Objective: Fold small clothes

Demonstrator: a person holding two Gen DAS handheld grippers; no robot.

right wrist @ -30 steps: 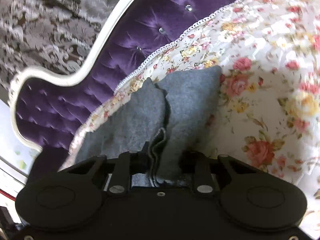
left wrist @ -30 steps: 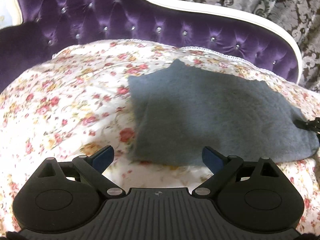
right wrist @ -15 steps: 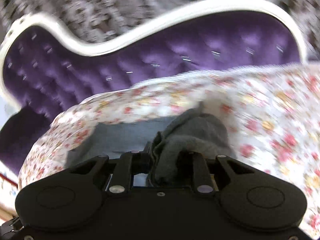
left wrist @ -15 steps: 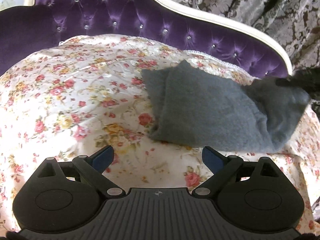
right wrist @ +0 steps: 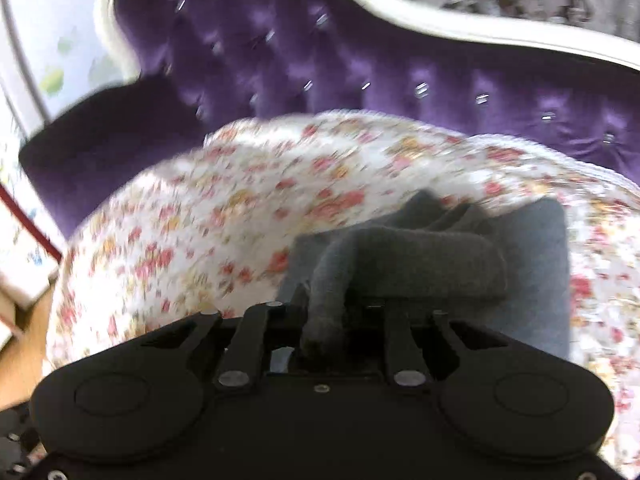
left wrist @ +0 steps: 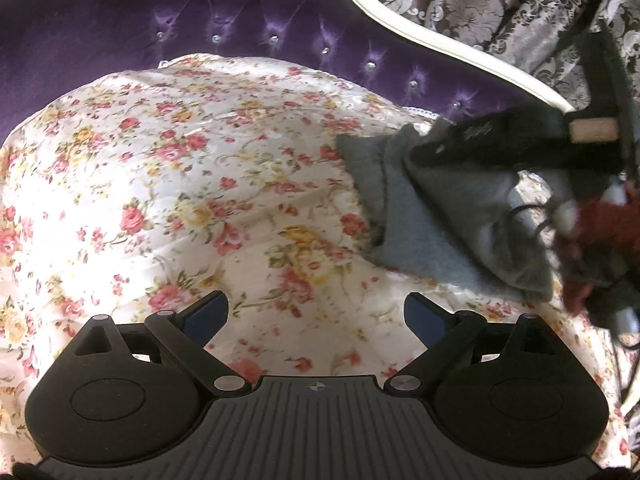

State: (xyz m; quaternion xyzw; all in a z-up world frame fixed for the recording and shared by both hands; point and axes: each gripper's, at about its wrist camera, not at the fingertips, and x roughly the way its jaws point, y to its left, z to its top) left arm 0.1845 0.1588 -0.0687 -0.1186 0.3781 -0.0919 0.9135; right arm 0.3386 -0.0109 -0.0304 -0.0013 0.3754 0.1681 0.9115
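Observation:
A small grey fleece garment (left wrist: 424, 236) lies partly folded on the floral bedspread (left wrist: 208, 184) at the right of the left wrist view. My right gripper (left wrist: 432, 152) carries one edge of it over the rest. In the right wrist view a bunched grey fold (right wrist: 400, 264) runs between the jaws of my right gripper (right wrist: 332, 320), which are closing on it; the flat grey layer (right wrist: 536, 280) lies beyond. My left gripper (left wrist: 316, 316) hovers open over bare bedspread, left of the garment, with nothing between its fingers.
A purple tufted headboard (left wrist: 248, 12) with a white frame (left wrist: 404, 24) curves behind the bed. Patterned grey curtains (left wrist: 500, 4) hang beyond it. A red sleeve (left wrist: 600, 248) shows at the right edge. In the right wrist view a wooden floor (right wrist: 28, 360) lies left of the bed.
My right gripper swung leftwards over the bed with the grey edge, folding it across the rest of the garment. My left gripper drifted left, so the garment slid to the right of its view.

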